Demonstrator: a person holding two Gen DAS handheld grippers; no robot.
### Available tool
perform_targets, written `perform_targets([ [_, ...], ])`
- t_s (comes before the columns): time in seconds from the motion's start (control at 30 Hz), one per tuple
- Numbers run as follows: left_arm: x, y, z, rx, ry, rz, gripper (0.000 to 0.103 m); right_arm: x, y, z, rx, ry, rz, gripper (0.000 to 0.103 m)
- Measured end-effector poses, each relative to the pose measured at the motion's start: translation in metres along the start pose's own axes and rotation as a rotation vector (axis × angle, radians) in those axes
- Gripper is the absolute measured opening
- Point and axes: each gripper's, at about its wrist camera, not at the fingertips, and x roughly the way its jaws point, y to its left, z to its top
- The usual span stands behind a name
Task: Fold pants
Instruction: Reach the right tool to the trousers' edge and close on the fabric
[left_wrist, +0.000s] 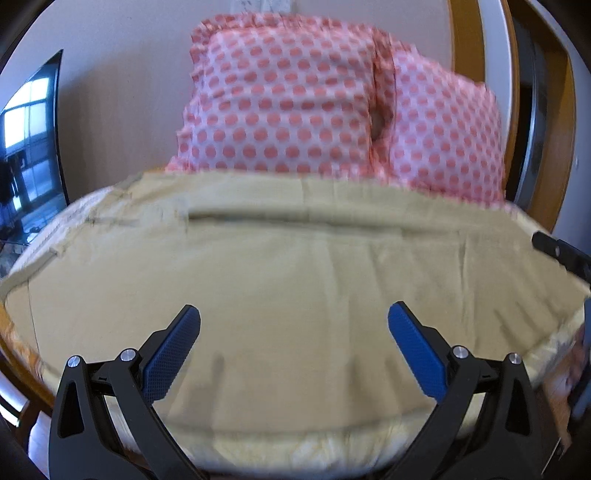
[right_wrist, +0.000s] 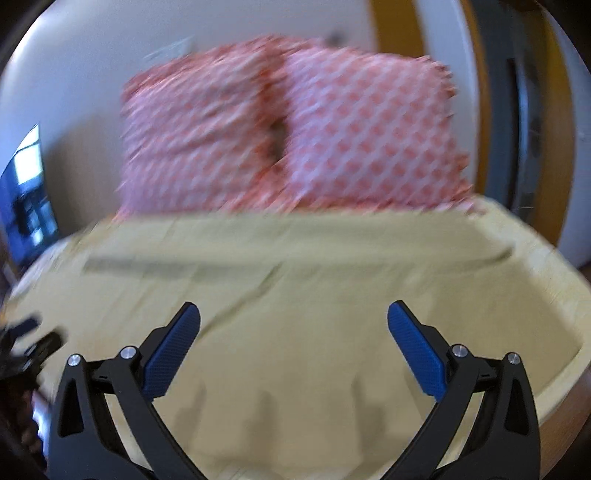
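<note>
The left black gripper with blue ribbed pads (left_wrist: 293, 317) and its right twin (right_wrist: 293, 317) both gape, empty. Pale khaki cotton pants (left_wrist: 288, 258) fill each frame's centre, below pink dotted pillows (left_wrist: 280, 99). Soft, limp fabric; probably best pinched at an edge.

The left gripper (left_wrist: 294, 332) has two thick black plastic arms shaped like a big letter V. Each arm has a long slot cut through it and two round silver screws near the top. Its fingers (left_wrist: 173, 356) wear bright blue pads with tiny bumps all over. The right gripper (right_wrist: 294, 332) looks just the same: black arms, silver screws, and bumpy blue pads (right_wrist: 419, 352) on its fingers.
</note>
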Motion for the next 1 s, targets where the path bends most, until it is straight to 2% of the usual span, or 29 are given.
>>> perform_targets([
  [0.1,0.01,0.005,0.029,-0.033,-0.044,0.017,0.102,0.033,-0.038,0.051,0.096,0.004,-0.109,0.101],
  [0.2,0.033,0.008,0.044,-0.044,-0.036,0.061,0.102,0.096,-0.083,0.094,0.199,0.071,-0.219,0.099],
  [0.27,0.048,0.013,0.049,-0.063,-0.022,0.07,0.102,0.147,-0.116,0.115,0.269,0.143,-0.3,0.083],
  [0.3,0.057,0.017,0.052,-0.083,-0.007,0.071,0.102,0.173,-0.132,0.122,0.31,0.184,-0.332,0.068],
  [0.33,0.062,0.02,0.052,-0.1,0.001,0.067,0.102,0.188,-0.145,0.125,0.34,0.211,-0.354,0.06],
  [0.4,0.071,0.027,0.048,-0.141,0.017,0.053,0.102,0.235,-0.178,0.13,0.445,0.293,-0.4,0.055],
  [0.47,0.075,0.033,0.046,-0.173,0.038,0.03,0.102,0.261,-0.199,0.13,0.518,0.332,-0.439,0.051],
  [0.53,0.081,0.038,0.045,-0.205,0.066,-0.005,0.102,0.277,-0.213,0.13,0.575,0.336,-0.464,0.05],
  [0.6,0.085,0.041,0.044,-0.224,0.093,-0.017,0.102,0.291,-0.221,0.135,0.578,0.336,-0.504,0.051],
  [0.7,0.091,0.046,0.042,-0.256,0.117,-0.035,0.102,0.312,-0.224,0.135,0.534,0.378,-0.59,0.055],
  [0.73,0.093,0.048,0.042,-0.268,0.12,-0.038,0.102,0.318,-0.225,0.132,0.515,0.402,-0.617,0.052],
  [0.8,0.093,0.052,0.04,-0.294,0.126,-0.046,0.102,0.318,-0.22,0.127,0.433,0.384,-0.651,0.049],
  [0.83,0.094,0.053,0.039,-0.303,0.128,-0.049,0.102,0.315,-0.219,0.124,0.424,0.373,-0.644,0.037],
  [0.87,0.093,0.055,0.038,-0.313,0.129,-0.053,0.102,0.31,-0.222,0.121,0.434,0.362,-0.631,0.03],
  [0.9,0.094,0.057,0.038,-0.324,0.132,-0.055,0.102,0.304,-0.225,0.118,0.445,0.353,-0.622,0.014],
  [0.93,0.095,0.058,0.037,-0.33,0.135,-0.057,0.102,0.297,-0.231,0.116,0.47,0.341,-0.595,0.007],
  [1.0,0.095,0.06,0.036,-0.345,0.138,-0.056,0.102,0.271,-0.247,0.105,0.567,0.269,-0.478,0.005],
])
